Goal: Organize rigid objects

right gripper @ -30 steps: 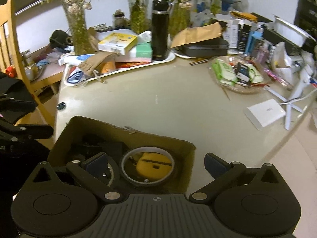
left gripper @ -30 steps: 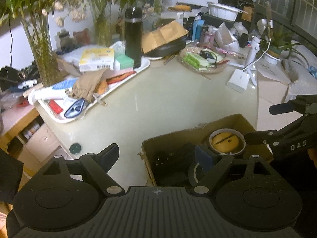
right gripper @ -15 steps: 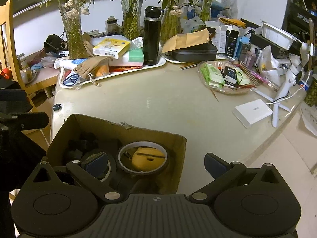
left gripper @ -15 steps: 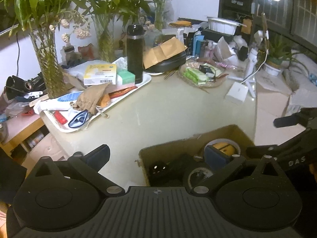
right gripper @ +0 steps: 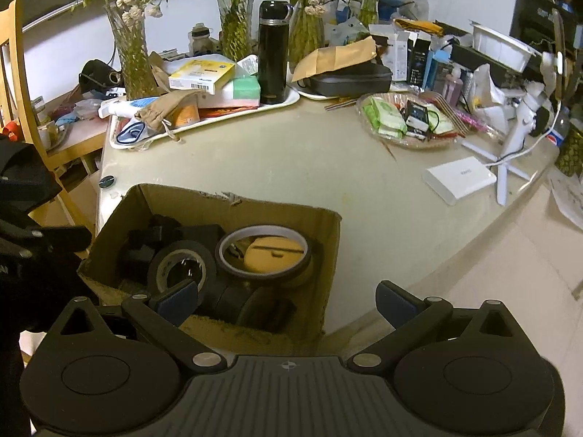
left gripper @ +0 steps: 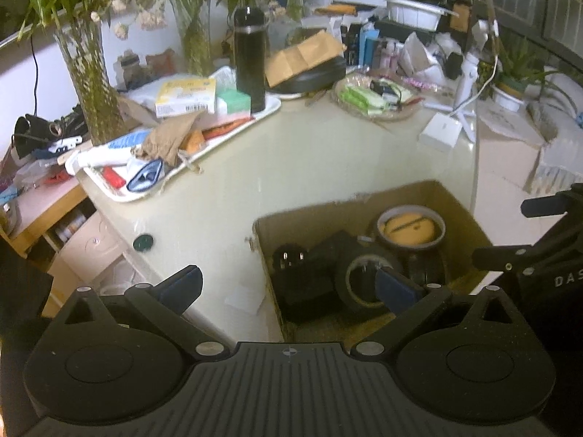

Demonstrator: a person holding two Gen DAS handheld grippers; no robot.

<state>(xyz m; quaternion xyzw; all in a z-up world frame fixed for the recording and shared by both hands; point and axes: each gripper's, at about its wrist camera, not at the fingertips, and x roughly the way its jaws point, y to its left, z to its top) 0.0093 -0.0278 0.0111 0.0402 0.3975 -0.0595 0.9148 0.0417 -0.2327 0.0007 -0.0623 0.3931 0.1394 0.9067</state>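
One cardboard box (right gripper: pixel 329 255) sits at the near edge of the worktop (right gripper: pixel 291 178). In it lie two clearly separate tape rolls: a black roll (right gripper: pixel 182 266) leaning toward the near left, and a wider roll (right gripper: pixel 262 255) with a pale inner rim lying flat, with a yellow disc (right gripper: pixel 271 255) showing through its hole. Several black items fill the far left corner of the box; their number cannot be told.

There are two hand-held grippers. The left hand-held gripper (left gripper: pixel 289 286) has its jaws spread wide with nothing pinched; its left finger hangs over bare worktop beside the box, its right finger over the black roll (left gripper: pixel 364 276), and the box's left wall falls between them. The right hand-held gripper (right gripper: pixel 288 300) is likewise spread and empty; its left finger is over the box near the black roll, its right finger beyond the box's right wall, over the floor.

Farther back stand one white tray (right gripper: pixel 284 100) of clutter with one black flask (right gripper: pixel 272 62) upright on it, three glass vases of greenery, one shallow dish (right gripper: pixel 408 142) of packets, and one white box (right gripper: pixel 459 178).
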